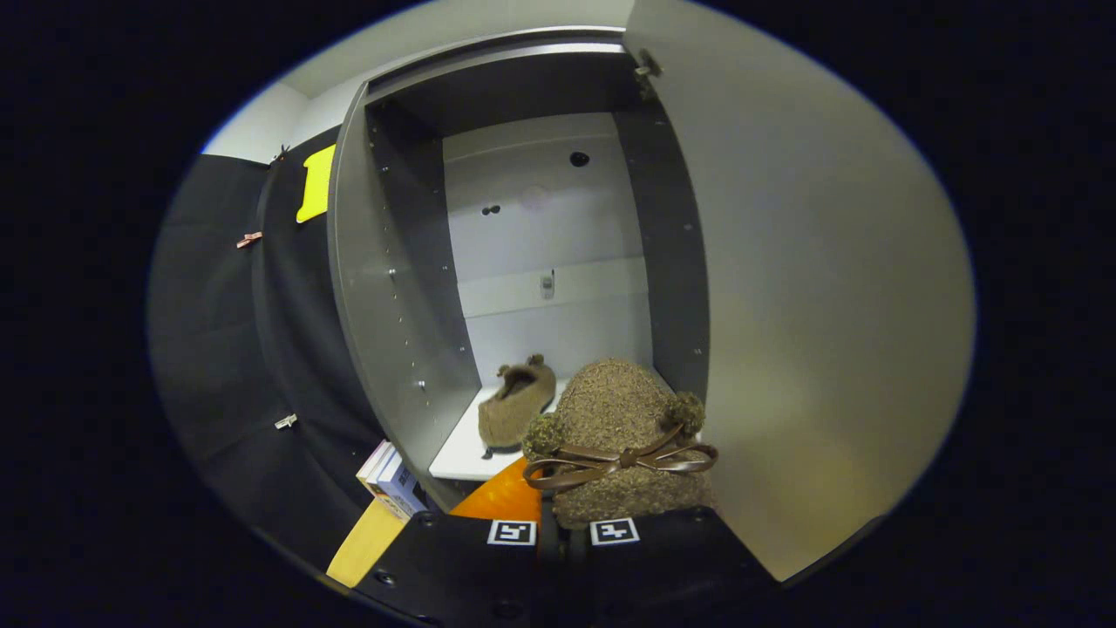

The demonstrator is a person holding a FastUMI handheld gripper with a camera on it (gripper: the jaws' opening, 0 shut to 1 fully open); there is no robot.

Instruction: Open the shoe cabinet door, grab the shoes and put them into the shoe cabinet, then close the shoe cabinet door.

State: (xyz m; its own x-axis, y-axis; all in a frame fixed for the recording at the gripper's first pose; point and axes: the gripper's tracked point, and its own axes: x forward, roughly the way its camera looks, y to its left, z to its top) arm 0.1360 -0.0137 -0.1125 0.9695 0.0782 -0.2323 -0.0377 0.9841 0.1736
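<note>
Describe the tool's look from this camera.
The tool shows as two broad, flat-topped blocks side by side, each bearing a square black-and-white marker at its front end. Round screw heads dot the left block's top. No cables are visible.

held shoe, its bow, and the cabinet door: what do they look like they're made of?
Shoe held at the gripper, just ahead of the fingers: nubby brown fleece or bouclé by its curly matte texture, with pom-poms.
Bow: smooth brown strap with slight sheen, probably faux leather.
Cabinet door, open: flat grey panel, matte, likely laminated board; can't confirm.
</note>
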